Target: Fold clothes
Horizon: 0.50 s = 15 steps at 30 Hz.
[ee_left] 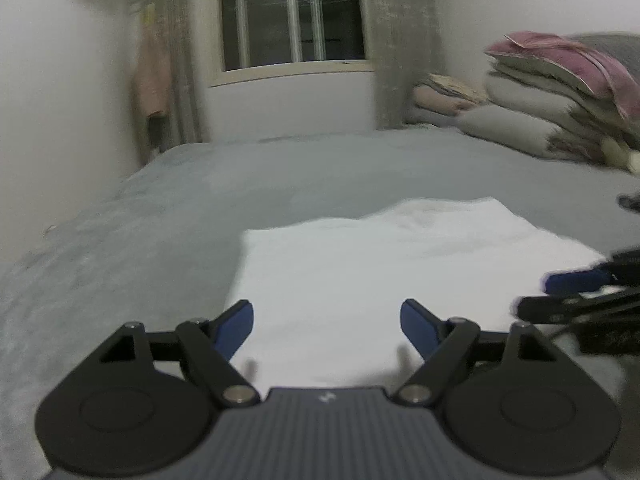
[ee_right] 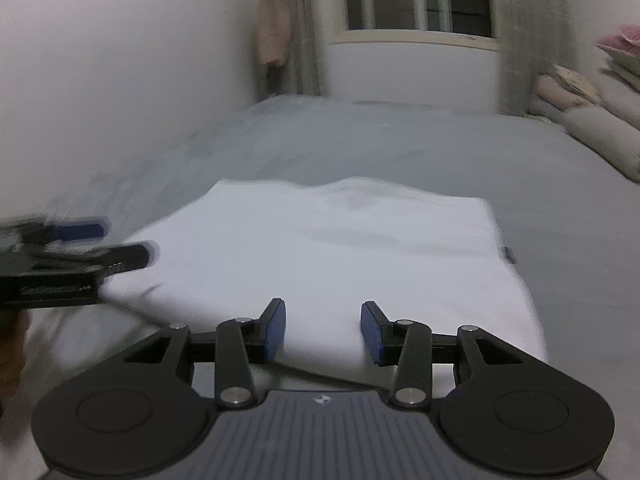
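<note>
A white garment (ee_left: 384, 264) lies folded into a flat rectangle on the grey bed (ee_left: 160, 208). In the left wrist view my left gripper (ee_left: 327, 320) hovers open over the garment's near edge, nothing between its blue pads. The right gripper (ee_left: 536, 294) shows blurred at the right edge of that view, over the garment's right side. In the right wrist view the same white garment (ee_right: 340, 248) fills the middle. My right gripper (ee_right: 324, 328) is open above its near edge, holding nothing. The left gripper (ee_right: 124, 242) appears blurred at the left, over the garment's left corner.
Stacked pillows and folded bedding (ee_left: 560, 104) pile up at the bed's far right. A window (ee_left: 292, 16) with curtains is on the far wall, and a white wall (ee_left: 60, 100) runs along the bed's left side. A small dark object (ee_left: 630, 202) lies at the right.
</note>
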### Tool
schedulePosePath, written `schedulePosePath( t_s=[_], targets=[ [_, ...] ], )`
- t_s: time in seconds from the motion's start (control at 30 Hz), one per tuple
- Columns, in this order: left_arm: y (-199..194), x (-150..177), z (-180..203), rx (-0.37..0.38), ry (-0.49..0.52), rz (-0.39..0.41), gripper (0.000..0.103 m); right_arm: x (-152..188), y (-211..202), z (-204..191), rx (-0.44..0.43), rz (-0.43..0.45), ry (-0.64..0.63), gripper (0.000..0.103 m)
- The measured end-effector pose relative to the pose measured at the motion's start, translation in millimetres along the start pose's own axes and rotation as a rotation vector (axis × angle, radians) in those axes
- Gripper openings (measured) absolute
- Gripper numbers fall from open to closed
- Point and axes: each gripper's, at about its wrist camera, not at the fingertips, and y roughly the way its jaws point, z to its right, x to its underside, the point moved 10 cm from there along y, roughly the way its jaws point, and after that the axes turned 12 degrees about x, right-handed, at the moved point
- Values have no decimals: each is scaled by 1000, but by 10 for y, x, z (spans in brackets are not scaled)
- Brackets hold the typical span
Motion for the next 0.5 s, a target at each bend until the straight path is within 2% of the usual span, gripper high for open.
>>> schedulePosePath(
  t_s=[0.07, 0.13, 0.27, 0.5],
  targets=[
    [115, 87, 26, -6, -2, -41, 80, 38, 36, -82, 34, 3, -40, 44],
    [186, 151, 25, -11, -8, -69, 82, 88, 84, -92, 33, -24, -39, 44],
    [217, 176, -20, 0, -42, -78, 87, 154, 147, -82, 27, -75, -45, 45],
    [271, 220, -97, 18, -102, -95, 89, 163, 122, -107, 40, -70, -77, 45]
  ],
)
